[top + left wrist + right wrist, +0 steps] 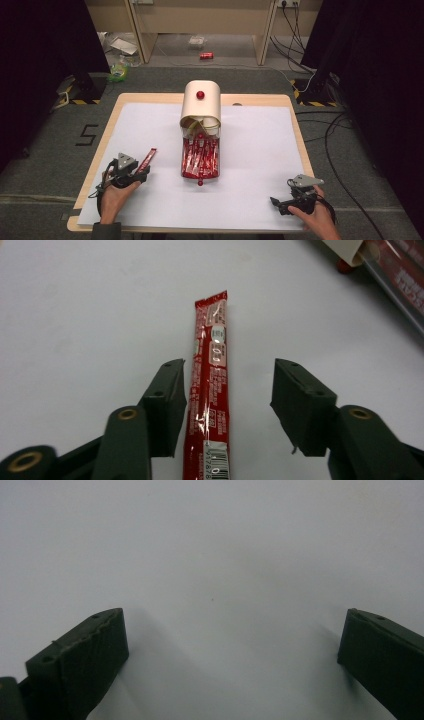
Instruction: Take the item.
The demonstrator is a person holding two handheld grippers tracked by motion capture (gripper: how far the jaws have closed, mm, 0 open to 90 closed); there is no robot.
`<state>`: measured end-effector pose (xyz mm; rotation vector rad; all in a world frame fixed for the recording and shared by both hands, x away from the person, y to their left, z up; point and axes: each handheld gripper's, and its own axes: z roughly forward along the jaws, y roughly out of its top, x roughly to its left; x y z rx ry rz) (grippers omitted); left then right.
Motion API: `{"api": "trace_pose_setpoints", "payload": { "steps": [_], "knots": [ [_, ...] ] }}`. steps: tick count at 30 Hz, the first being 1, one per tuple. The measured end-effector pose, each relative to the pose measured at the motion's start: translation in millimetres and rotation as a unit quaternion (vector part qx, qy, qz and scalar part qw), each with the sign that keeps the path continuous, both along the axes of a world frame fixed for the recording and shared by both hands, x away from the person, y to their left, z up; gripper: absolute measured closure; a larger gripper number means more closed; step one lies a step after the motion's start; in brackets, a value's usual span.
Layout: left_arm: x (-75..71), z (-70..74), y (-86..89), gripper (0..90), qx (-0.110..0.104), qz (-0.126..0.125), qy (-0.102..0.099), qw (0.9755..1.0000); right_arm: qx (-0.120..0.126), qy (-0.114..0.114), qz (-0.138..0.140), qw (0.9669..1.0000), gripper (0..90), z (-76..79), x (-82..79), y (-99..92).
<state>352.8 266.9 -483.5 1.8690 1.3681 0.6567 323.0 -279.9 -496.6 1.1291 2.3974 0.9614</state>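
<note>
A cream container [200,106] lies mid-table, red sachets [200,159] filling its clear tray, while the left gripper [227,390], jaws spread, straddles one loose red sachet [211,385] whose barcode is legible there, and the right gripper [232,645] gapes over bare white paper [210,555].

A red can [206,55] lies on the floor beyond the table [300,145].

The left tool [142,172] is held low at the near left of the surface [260,150] with its jaws parted, while the right tool [278,204], apparently resting low at the near right, is spread wide.
</note>
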Motion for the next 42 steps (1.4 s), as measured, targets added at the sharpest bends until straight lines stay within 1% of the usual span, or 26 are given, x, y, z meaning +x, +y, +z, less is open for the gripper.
{"api": "trace_pose_setpoints", "payload": {
  "steps": [1,3,5,7,10,11,12,14,18,19,20,23,24,26,27,30,33,35,37,38,39,41,42],
  "knots": [
    [-0.3,2.1,-0.1,44.0,-0.004,0.005,-0.003,1.0000,0.000,0.000,0.000,1.0000,0.3,0.0,0.0,0.0],
    [-1.7,6.1,-0.5,41.2,-0.012,0.004,-0.009,0.9999,0.000,0.000,0.000,1.0000,0.3,0.0,0.1,0.0],
    [-2.9,9.4,-2.5,38.1,-0.020,-0.003,-0.015,0.9997,0.000,0.000,0.000,1.0000,0.3,0.0,0.0,0.0],
    [-3.6,12.9,-5.4,35.0,-0.024,-0.013,-0.020,0.9994,0.000,0.000,0.000,1.0000,0.3,0.0,0.0,0.0],
    [-4.7,15.5,-10.4,30.2,-0.027,-0.022,-0.033,0.9989,0.000,0.000,0.000,1.0000,0.3,0.0,0.0,0.0],
    [-4.7,15.5,-10.4,29.4,-0.027,-0.022,-0.033,0.9989,0.000,0.000,0.000,1.0000,0.3,0.0,0.0,0.0],
    [-5.4,15.6,-13.6,28.2,-0.024,-0.028,-0.037,0.9986,0.000,0.000,0.000,1.0000,0.3,0.0,0.0,0.0],
    [-5.5,15.8,-16.0,22.8,-0.024,-0.029,-0.038,0.9986,0.000,0.000,0.000,1.0000,0.3,0.0,0.1,0.0],
    [-7.2,16.2,-18.3,21.6,-0.027,-0.035,-0.046,0.9980,0.001,0.000,0.000,1.0000,0.3,0.0,0.1,0.0],
    [-8.5,16.6,-19.1,21.6,-0.027,-0.037,-0.051,0.9977,0.001,0.000,0.000,1.0000,0.3,0.0,0.1,0.0],
    [-10.8,17.5,-20.1,19.1,-0.030,-0.040,-0.057,0.9971,0.001,0.000,0.000,1.0000,0.2,0.0,0.1,-0.1],
    [-14.8,19.0,-21.5,17.5,-0.043,-0.049,-0.071,0.9953,0.001,0.000,0.000,1.0000,0.2,0.0,0.1,0.0],
    [-15.8,19.4,-22.5,16.3,-0.047,-0.051,-0.075,0.9948,0.001,0.000,0.000,1.0000,0.3,0.0,0.1,0.0],
    [-17.8,19.0,-25.3,15.8,-0.059,-0.061,-0.078,0.9933,0.000,0.000,0.000,1.0000,0.3,0.0,0.1,0.0],
    [-18.5,18.3,-27.4,15.8,-0.061,-0.067,-0.078,0.9928,0.000,0.000,0.000,1.0000,0.3,0.0,0.0,0.0],
    [-20.9,15.9,-35.1,15.6,-0.059,-0.080,-0.083,0.9915,0.001,0.000,0.000,1.0000,0.3,0.0,0.0,0.0],
    [-22.6,12.4,-43.5,15.4,-0.059,-0.099,-0.084,0.9897,0.001,0.000,0.000,1.0000,0.3,0.0,0.1,0.0],
    [-23.9,10.8,-48.7,15.3,-0.060,-0.109,-0.094,0.9878,0.001,0.000,0.000,1.0000,0.3,0.0,0.1,0.0],
    [-25.0,8.8,-53.4,15.3,-0.070,-0.118,-0.112,0.9842,0.001,0.000,0.000,1.0000,0.3,0.0,0.0,0.0],
    [-25.2,8.0,-55.5,15.3,-0.072,-0.122,-0.114,0.9833,0.000,0.000,0.000,1.0000,0.3,0.0,0.1,0.0],
    [-25.2,8.0,-55.5,15.2,-0.072,-0.122,-0.114,0.9833,0.000,0.000,0.000,1.0000,0.3,0.0,0.1,0.0],
    [-26.1,6.1,-61.4,15.2,-0.071,-0.133,-0.112,0.9822,0.001,0.000,0.000,1.0000,0.3,0.0,0.0,0.0],
    [-26.3,6.1,-62.4,15.2,-0.069,-0.135,-0.111,0.9822,0.000,0.000,0.000,1.0000,0.3,0.0,0.0,0.0]
  ]
}}
